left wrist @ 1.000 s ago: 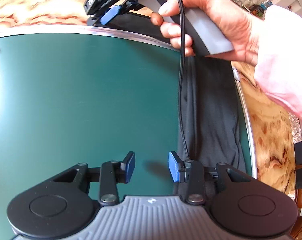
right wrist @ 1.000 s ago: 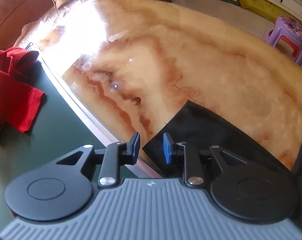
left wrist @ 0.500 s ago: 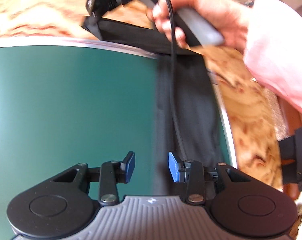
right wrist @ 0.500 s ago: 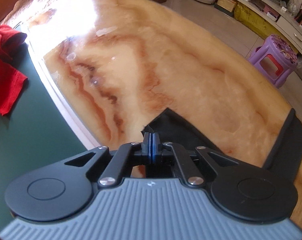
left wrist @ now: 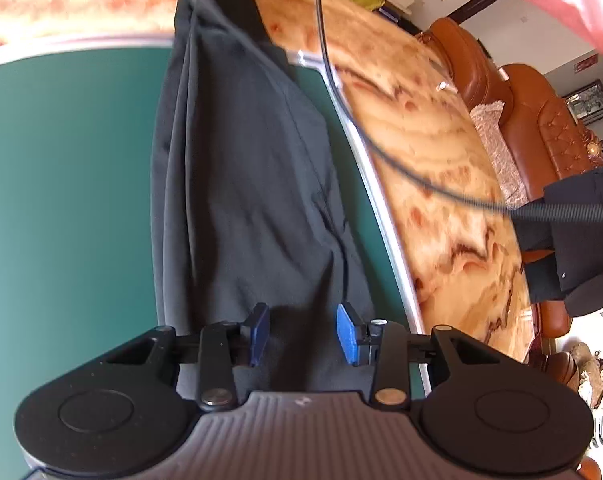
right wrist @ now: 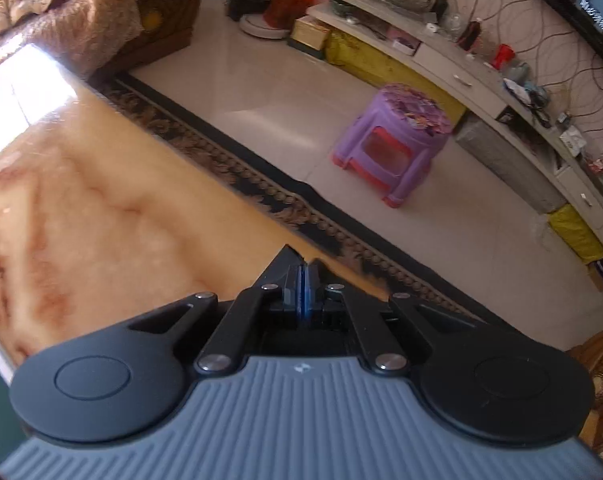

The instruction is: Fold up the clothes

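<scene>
The dark garment (left wrist: 253,184) has been drawn up and now stretches from the green mat (left wrist: 69,200) over the marble worktop (left wrist: 441,184). Right tongs (right wrist: 303,280) clench a black corner of it; left tongs (left wrist: 301,336) hang released above its near end.
</scene>
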Action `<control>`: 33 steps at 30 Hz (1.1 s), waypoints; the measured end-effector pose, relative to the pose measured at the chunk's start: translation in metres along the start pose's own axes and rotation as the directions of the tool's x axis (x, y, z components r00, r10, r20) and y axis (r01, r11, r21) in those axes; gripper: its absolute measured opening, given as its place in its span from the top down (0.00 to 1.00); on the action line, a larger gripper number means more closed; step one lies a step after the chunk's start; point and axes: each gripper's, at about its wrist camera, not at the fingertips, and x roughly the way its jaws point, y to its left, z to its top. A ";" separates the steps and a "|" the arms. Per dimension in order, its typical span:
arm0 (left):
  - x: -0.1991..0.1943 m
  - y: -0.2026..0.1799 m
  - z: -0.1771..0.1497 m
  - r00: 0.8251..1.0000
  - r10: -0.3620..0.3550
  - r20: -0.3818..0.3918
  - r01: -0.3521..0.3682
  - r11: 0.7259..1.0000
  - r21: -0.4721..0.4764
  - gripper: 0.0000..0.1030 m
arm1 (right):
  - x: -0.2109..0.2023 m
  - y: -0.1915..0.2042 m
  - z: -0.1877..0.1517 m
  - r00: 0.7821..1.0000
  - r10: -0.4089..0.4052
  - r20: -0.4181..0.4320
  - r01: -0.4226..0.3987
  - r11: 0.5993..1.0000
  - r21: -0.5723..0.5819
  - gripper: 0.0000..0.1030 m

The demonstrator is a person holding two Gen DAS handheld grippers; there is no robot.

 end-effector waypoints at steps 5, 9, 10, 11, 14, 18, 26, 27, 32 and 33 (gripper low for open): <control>0.009 0.008 -0.008 1.000 0.016 -0.020 -0.016 1.000 -0.006 0.60 | 0.036 -0.020 -0.008 0.996 -0.084 0.012 0.084 0.996 0.019 0.97; 0.015 0.007 -0.006 1.000 0.026 -0.014 -0.026 1.000 0.001 0.60 | 0.037 -0.036 -0.011 0.995 -0.076 0.065 0.070 0.993 0.091 0.98; 0.016 0.006 -0.006 0.999 0.030 -0.013 -0.030 1.000 0.004 0.60 | 0.037 -0.041 -0.012 0.996 -0.059 0.066 0.051 0.992 0.111 0.98; 0.016 0.006 -0.005 0.999 0.030 -0.013 -0.030 1.000 0.002 0.60 | 0.037 -0.046 -0.012 0.998 -0.036 0.059 0.027 0.990 0.136 0.98; 0.017 0.008 -0.004 1.000 0.026 -0.015 -0.026 1.000 -0.009 0.60 | 0.047 -0.062 -0.020 0.998 0.059 -0.011 -0.054 0.968 0.247 0.97; 0.016 0.009 -0.002 1.000 0.019 -0.018 -0.019 1.000 -0.024 0.60 | 0.072 -0.085 -0.053 0.981 0.164 -0.103 -0.095 0.871 0.482 0.76; 0.017 0.008 -0.002 1.000 0.021 -0.022 -0.021 0.999 -0.024 0.60 | 0.110 -0.091 -0.090 0.968 0.199 -0.155 -0.060 0.779 0.624 0.75; 0.017 0.008 -0.001 1.000 0.021 -0.023 -0.022 0.999 -0.024 0.60 | 0.113 -0.091 -0.090 0.968 0.196 -0.158 -0.054 0.774 0.631 0.75; 0.018 0.009 0.000 0.999 0.019 -0.028 -0.020 0.999 -0.028 0.60 | 0.115 -0.086 -0.084 0.976 0.177 -0.124 -0.067 0.793 0.606 0.98; 0.018 0.009 0.001 0.999 0.019 -0.028 -0.020 0.999 -0.029 0.60 | 0.113 -0.083 -0.080 0.979 0.169 -0.117 -0.072 0.813 0.578 0.98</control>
